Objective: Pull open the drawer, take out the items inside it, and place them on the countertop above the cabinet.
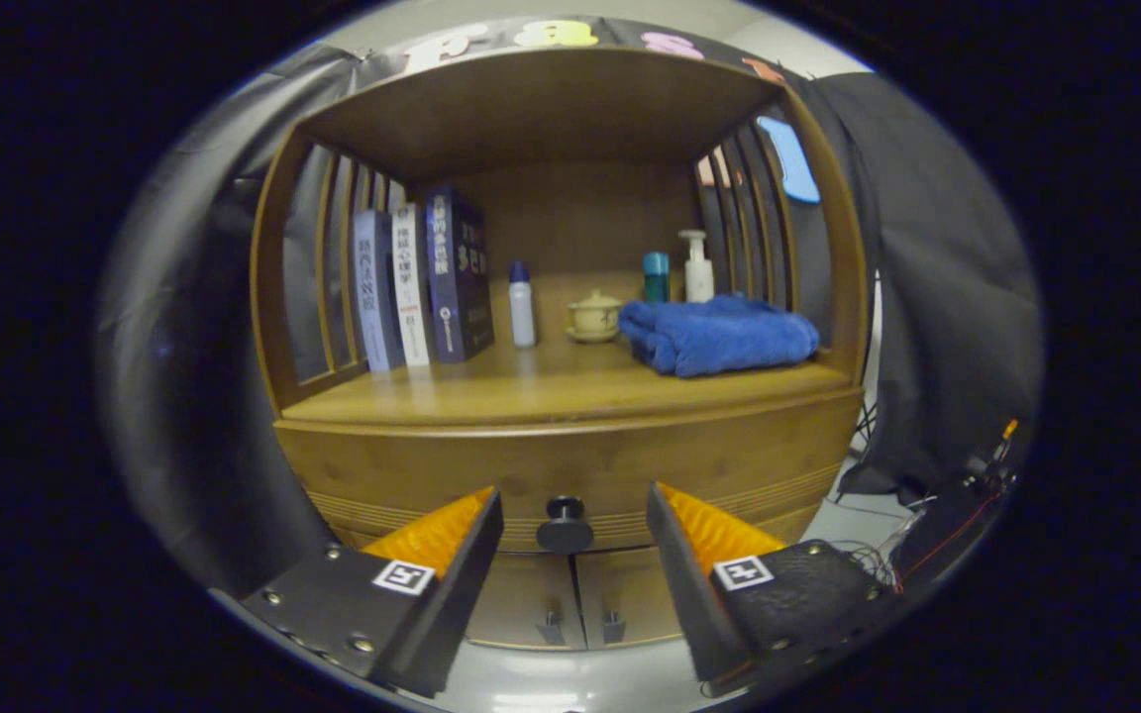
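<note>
Drawer [570, 465] sits shut in the wooden cabinet, its front a long band running side to side under the countertop [551, 391], with its dark round knob [565, 523] at mid-width pointing straight back at me. I have the gripper [573, 515] spread wide, holding nothing; the knob lies in the gap between the two fingers, touched by neither, with free room on both sides of it. Just below the knob I see two small cabinet doors [575, 594] with little handles, meeting at a centre seam.

Above the knob, the countertop's front edge runs level and its front strip is bare wood. Further back and to the right of the knob lies a folded blue towel [717, 335], close to the slatted right side. Directly above the knob, behind the towel's left end, stands a small lidded cup [594, 316], and beside it a white bottle with a blue cap [522, 304]. Left of that, three books [422, 282] stand upright against the slatted left side. At the back, behind the towel, are a teal container [656, 276] and a white pump bottle [697, 267].
</note>
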Action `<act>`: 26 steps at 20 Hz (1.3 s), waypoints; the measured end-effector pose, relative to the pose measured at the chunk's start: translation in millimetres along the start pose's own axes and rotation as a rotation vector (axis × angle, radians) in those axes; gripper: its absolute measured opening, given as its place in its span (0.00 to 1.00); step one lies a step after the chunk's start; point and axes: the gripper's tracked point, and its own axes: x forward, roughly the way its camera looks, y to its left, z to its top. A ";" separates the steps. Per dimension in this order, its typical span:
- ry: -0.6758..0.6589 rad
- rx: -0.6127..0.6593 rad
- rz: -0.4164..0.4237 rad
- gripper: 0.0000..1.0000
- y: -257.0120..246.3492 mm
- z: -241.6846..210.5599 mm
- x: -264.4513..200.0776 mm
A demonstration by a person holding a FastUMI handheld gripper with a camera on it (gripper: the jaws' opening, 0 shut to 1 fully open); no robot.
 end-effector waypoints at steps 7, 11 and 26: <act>0.100 -0.041 0.024 0.67 7.1 -35.1 50.4; 0.115 -0.071 0.036 0.43 7.6 -36.7 51.2; 0.140 -0.035 -0.027 0.30 4.9 -56.6 -20.8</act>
